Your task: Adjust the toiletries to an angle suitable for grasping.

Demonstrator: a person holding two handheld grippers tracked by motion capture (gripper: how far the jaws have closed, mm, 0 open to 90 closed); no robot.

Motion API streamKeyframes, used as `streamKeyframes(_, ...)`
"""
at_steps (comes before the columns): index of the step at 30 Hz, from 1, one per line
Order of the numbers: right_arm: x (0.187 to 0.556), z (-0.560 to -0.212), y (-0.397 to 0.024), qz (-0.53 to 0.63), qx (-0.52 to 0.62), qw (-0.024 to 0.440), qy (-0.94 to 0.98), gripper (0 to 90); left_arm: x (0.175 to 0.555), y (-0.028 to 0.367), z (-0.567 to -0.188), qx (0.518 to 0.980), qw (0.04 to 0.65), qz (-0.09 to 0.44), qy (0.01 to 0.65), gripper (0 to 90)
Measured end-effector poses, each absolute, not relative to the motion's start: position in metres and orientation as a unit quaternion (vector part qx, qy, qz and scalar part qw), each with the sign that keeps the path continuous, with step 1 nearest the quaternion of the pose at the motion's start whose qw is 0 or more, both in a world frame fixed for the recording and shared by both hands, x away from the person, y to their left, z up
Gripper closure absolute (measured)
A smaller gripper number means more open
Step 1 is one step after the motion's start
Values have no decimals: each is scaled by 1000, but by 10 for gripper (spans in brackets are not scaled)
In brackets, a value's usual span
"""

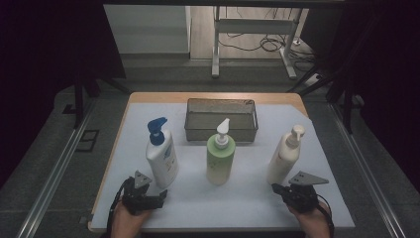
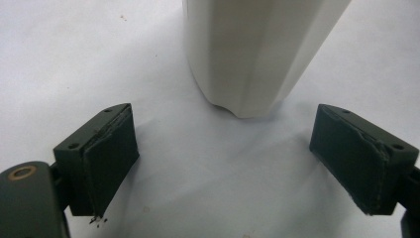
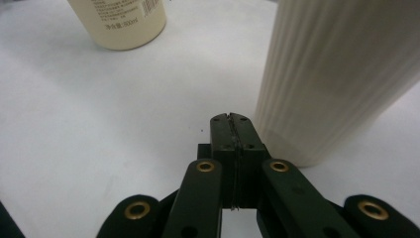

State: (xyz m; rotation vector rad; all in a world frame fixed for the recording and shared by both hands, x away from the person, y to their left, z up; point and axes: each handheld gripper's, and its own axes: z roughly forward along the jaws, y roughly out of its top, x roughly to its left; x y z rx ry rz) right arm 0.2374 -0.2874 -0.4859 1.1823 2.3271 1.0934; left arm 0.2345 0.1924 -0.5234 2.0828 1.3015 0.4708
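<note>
Lining up left gripper (image 2: 225,163), jaws wide and empty, before the blue-pump bottle (image 1: 162,157) | right gripper (image 3: 232,121) closed, empty, beside the ribbed bottle (image 3: 337,74) | I judge a grasp is next.

Jaws pressed together beside a ribbed bottle

Right gripper (image 3: 232,119) closed on nothing, tips near ribbed cream bottle (image 3: 337,74); labelled bottle (image 3: 121,22) farther off on white table (image 3: 99,124).
</note>
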Motion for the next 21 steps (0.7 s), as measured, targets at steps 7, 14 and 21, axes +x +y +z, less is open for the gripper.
streamKeyframes(7,242,-488,-278,382,413,169,809,896,235,192,-523,791,315,179,494,108)
streamKeyframes(14,249,-493,-272,378,420,187,804,895,235,192,-524,790,315,179,494,108)
streamKeyframes(21,253,-497,-273,377,422,192,801,896,235,192,-523,790,315,179,494,108)
